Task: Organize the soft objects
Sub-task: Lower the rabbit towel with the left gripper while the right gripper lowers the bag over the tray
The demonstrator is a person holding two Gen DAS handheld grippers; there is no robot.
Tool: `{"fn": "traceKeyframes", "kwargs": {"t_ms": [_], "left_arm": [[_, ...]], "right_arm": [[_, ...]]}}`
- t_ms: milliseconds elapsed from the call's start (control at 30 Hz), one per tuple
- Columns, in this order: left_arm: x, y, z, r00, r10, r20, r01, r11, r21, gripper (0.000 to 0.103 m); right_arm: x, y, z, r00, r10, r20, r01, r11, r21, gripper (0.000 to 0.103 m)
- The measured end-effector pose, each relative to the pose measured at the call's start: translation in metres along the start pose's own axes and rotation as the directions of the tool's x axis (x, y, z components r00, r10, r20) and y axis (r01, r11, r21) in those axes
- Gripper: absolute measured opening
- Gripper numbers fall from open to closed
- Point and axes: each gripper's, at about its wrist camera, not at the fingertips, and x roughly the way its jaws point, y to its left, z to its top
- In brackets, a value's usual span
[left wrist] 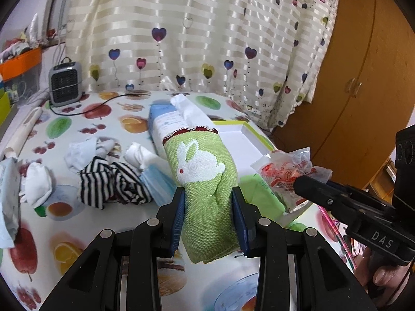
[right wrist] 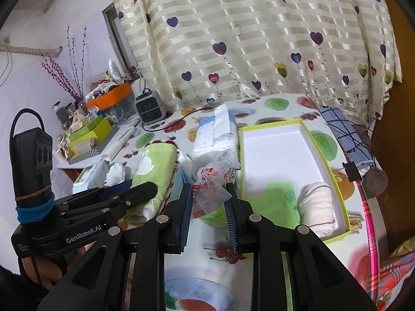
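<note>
My left gripper [left wrist: 208, 194] is shut on a rolled green towel with a white rabbit [left wrist: 202, 176], held above the fruit-print table. The same towel [right wrist: 153, 173] shows at left in the right wrist view. My right gripper [right wrist: 210, 194] is shut on a crinkled clear plastic packet with red print [right wrist: 212, 181], also seen in the left wrist view as the packet [left wrist: 285, 168] at right. Just right of both stands a white box with a green rim [right wrist: 321, 155], holding a green packet [right wrist: 280, 199] and a rolled white cloth [right wrist: 319, 207].
Striped socks [left wrist: 114, 181], white socks [left wrist: 88, 150], a blue mask [left wrist: 155, 181] and a tissue pack [left wrist: 166, 121] lie on the table. A small grey heater [left wrist: 64, 83] with its cord stands at the back. A blue checked cloth [right wrist: 342, 132] and pink hoop [right wrist: 373, 228] lie at right.
</note>
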Motion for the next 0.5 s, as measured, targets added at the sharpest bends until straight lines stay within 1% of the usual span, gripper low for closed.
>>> {"fn": "traceKeyframes", "kwargs": {"t_ms": [500], "left_arm": [[0.031, -0.034, 0.011, 0.998, -0.048, -0.036, 0.050, 0.997, 0.051, 0.033]], "right_arm": [[0.007, -0.041, -0.001, 1.000, -0.025, -0.002, 0.025, 0.997, 0.070, 0.026]]}}
